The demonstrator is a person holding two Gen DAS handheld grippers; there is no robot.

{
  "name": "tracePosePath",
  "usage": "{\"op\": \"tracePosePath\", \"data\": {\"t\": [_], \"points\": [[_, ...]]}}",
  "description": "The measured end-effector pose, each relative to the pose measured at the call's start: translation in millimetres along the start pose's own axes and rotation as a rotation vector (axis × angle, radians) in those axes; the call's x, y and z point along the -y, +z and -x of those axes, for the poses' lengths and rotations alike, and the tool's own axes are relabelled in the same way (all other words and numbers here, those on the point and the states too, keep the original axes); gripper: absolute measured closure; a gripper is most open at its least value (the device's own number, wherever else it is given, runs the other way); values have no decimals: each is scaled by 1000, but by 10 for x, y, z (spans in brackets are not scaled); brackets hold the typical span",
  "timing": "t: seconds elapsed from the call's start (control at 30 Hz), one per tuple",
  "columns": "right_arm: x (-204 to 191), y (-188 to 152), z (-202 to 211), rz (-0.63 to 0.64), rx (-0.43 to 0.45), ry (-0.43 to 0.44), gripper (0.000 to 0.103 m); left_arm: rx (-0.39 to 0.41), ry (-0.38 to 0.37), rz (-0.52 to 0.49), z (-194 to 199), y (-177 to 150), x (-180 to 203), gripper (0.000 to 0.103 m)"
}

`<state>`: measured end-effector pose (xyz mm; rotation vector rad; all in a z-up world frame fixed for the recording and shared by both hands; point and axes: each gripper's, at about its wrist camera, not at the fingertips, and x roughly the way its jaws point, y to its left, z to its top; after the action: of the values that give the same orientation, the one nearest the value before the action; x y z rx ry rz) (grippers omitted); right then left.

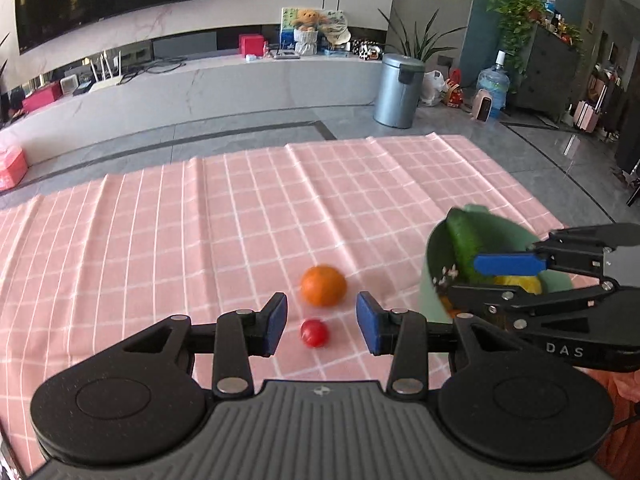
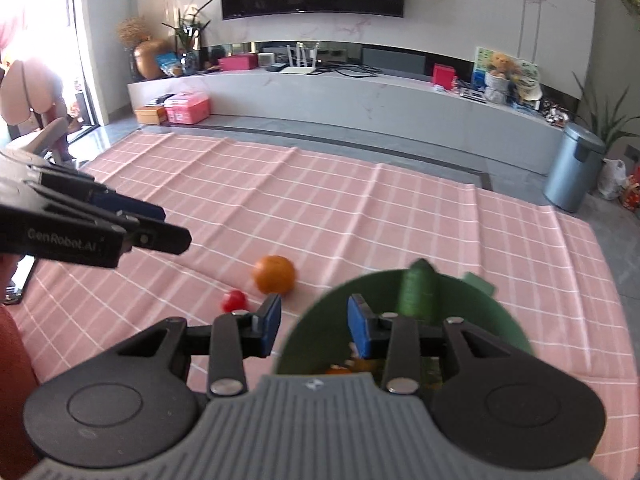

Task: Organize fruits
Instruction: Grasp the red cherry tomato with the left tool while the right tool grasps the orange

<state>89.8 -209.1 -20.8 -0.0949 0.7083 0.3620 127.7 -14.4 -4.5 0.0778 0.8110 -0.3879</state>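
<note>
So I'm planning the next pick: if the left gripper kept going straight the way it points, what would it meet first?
Probably the small red fruit, lying between the open left gripper fingers in view; the orange sits just beyond. Depth is unclear.

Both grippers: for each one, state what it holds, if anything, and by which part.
Nothing is held. The left gripper stands open above the small red fruit; the right gripper is open over the green bowl's rim, pads touching nothing.

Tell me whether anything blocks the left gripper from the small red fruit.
Nothing visible does. The left gripper stands open with the small red fruit between its fingers; the orange lies just beyond it.
</note>
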Motion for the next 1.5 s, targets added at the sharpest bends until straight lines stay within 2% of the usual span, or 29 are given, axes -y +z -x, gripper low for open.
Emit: {"op": "tracePosePath", "data": {"t": [0.33,0.53,0.9,1.2,1.37,1.5], "points": [[-245,122,-329,116,-49,31,70,-58,-29,8,-266,-165,-115,55],[-185,201,-559,150,-78,22,70,-92,-25,9,-562,-261,-137,55],[-141,236,-952,176,-135,38,72,-147,-66,72,-960,-317,-239,57],[-140,312,-1082,174,-145,48,72,-137,-73,67,-1028,-359,-230,73],[-197,316,-1158,182,-159,47,72,-124,-75,65,-994,-376,-238,74],[-245,315,-1208,179,-167,44,72,-115,-19,59,-941,-339,-270,74]]}}
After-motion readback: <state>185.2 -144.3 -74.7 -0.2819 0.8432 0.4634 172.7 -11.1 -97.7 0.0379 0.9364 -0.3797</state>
